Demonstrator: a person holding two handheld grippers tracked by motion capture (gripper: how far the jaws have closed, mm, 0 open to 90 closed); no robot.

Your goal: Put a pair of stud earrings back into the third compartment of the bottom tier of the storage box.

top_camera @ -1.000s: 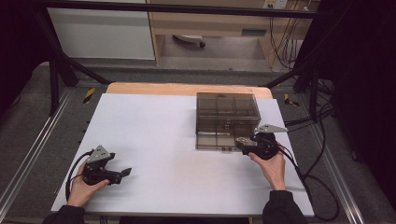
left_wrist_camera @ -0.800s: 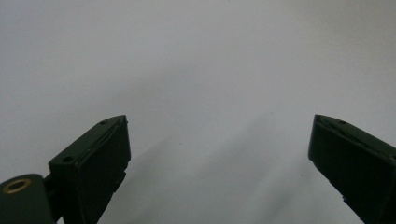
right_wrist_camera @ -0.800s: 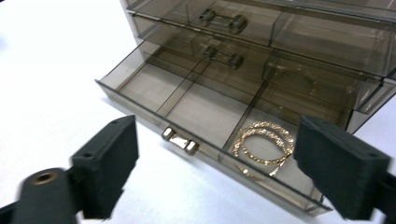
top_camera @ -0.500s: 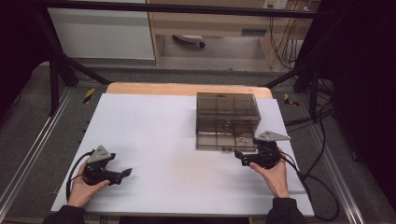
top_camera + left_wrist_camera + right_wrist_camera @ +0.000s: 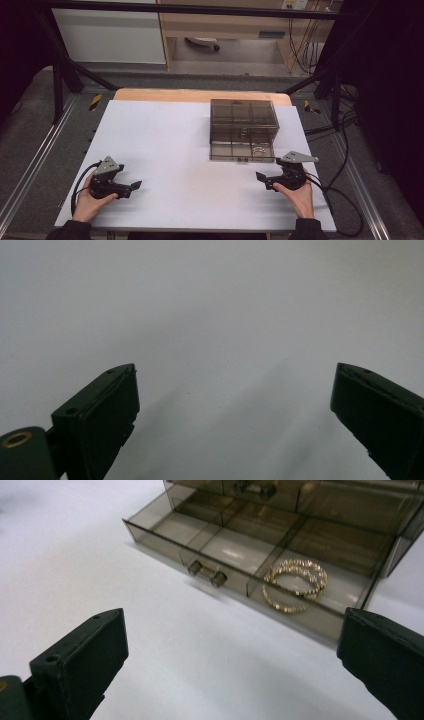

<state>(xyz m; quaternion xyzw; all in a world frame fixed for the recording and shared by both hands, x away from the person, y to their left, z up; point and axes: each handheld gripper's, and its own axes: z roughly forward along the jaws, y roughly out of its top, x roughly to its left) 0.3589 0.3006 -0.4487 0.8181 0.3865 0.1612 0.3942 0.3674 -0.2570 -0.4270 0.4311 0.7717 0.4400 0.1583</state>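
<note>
Smoke-tinted plastic is your landmark: the organiser box [image 5: 243, 129] has its bottom drawer [image 5: 260, 567] pulled out toward you, long axis running across its front, knobs [image 5: 205, 573] facing you, a gold bracelet [image 5: 294, 584] lying flat in its right-hand compartment. Your right gripper [image 5: 263, 180] sits just in front of that drawer's right corner, much nearer than your left gripper [image 5: 131, 187], well off to the box's left; the right jaws have just been opening and stand wide with nothing between them; the left jaws gape empty too.

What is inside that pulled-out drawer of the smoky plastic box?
A gold bracelet lies in the open drawer's end compartment; the other compartments look bare. The drawers above stay closed, contents unclear.
</note>
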